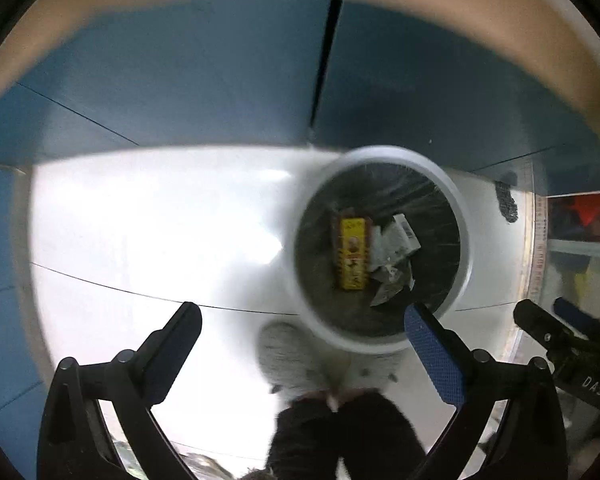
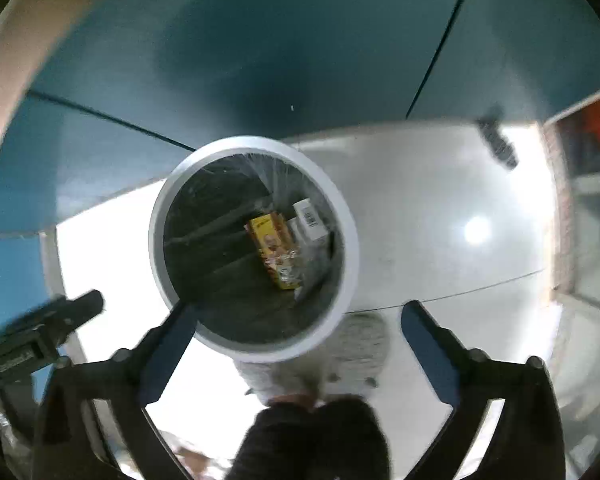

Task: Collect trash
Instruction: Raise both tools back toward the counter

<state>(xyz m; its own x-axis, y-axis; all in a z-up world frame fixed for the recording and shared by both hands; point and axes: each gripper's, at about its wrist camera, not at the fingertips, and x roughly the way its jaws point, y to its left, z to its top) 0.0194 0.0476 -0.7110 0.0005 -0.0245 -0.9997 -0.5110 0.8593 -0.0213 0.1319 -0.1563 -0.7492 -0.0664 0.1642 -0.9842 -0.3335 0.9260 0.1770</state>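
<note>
bin: a white round trash bin (image 1: 458, 216) with a dark liner is seen right of centre in the left wrist view, and centre-left in the right wrist view (image 2: 156, 240); it stands on a glossy white floor (image 1: 140, 240) against a blue wall (image 1: 180, 80).
contents: a yellow carton (image 1: 352, 254) and white packaging with a barcode (image 1: 400, 236) are seen lying at the bottom, touching each other; crumpled clear wrap appears beside them.
left gripper: the left gripper (image 1: 306, 350) is held above the bin's near rim, fingers spread wide, nothing between them.
right gripper: the right gripper (image 2: 300, 340) is likewise spread wide and empty over the bin.
handling: the carton is judged light, thin-walled and easily crushed; the wrap soft and slippery.
hold: if the bin is to be moved, the stiff rim is judged the best place to be gripped.
feet: grey slippers (image 1: 288, 356) are seen below the bin.
</note>
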